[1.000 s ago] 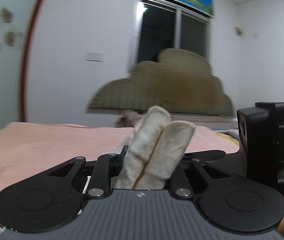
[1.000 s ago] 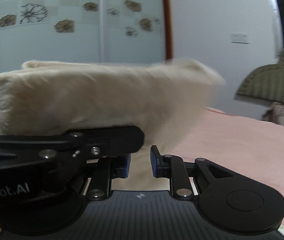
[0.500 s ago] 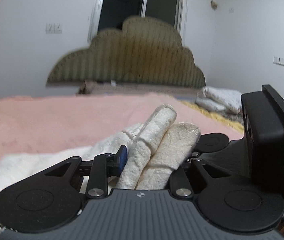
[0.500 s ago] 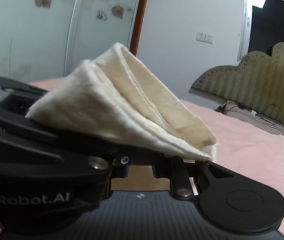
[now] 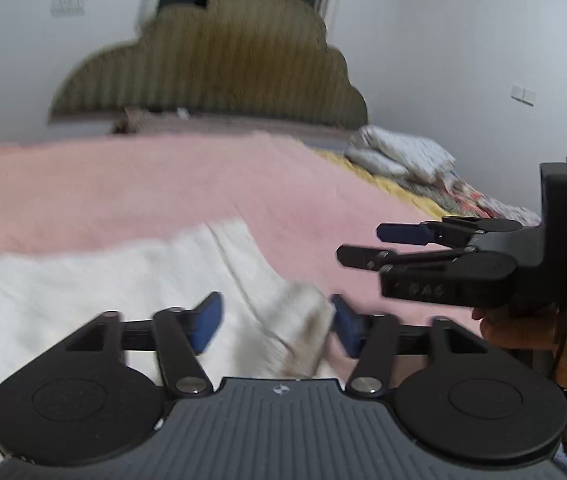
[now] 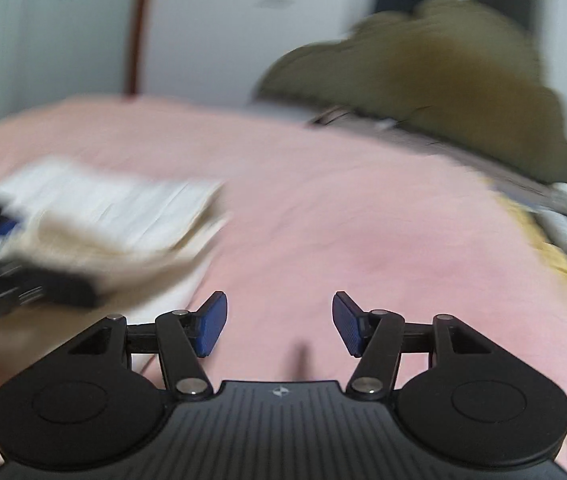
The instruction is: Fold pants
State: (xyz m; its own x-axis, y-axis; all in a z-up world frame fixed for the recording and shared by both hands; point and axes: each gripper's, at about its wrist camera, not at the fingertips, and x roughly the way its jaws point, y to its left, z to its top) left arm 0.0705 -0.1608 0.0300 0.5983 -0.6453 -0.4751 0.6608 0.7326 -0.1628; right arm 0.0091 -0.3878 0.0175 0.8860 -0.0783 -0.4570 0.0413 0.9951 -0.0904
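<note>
The cream pants [image 5: 95, 292] lie folded on the pink bed cover [image 5: 163, 188], blurred by motion. My left gripper [image 5: 275, 312] hangs low over their near right corner with its jaws opening; a thick fold of the pants [image 5: 303, 320] rests loose between the pads, closer to the right one. My right gripper [image 5: 359, 245], held in a hand, is just to the right over bare cover. In the right wrist view my right gripper [image 6: 279, 312] has its jaws opening with nothing between them. The pants [image 6: 115, 204] lie to its left, beside the left gripper's fingers [image 6: 63, 292].
A padded olive headboard [image 5: 219, 60] stands at the far end of the bed. Folded bedding [image 5: 399, 156] and a yellow patterned quilt [image 5: 435, 196] lie along the right side. The pink cover stretches ahead of both grippers.
Both grippers came down toward the bed carrying the folded pants, then let go. The pants now lie on the cover, and both pairs of jaws have spread apart.
</note>
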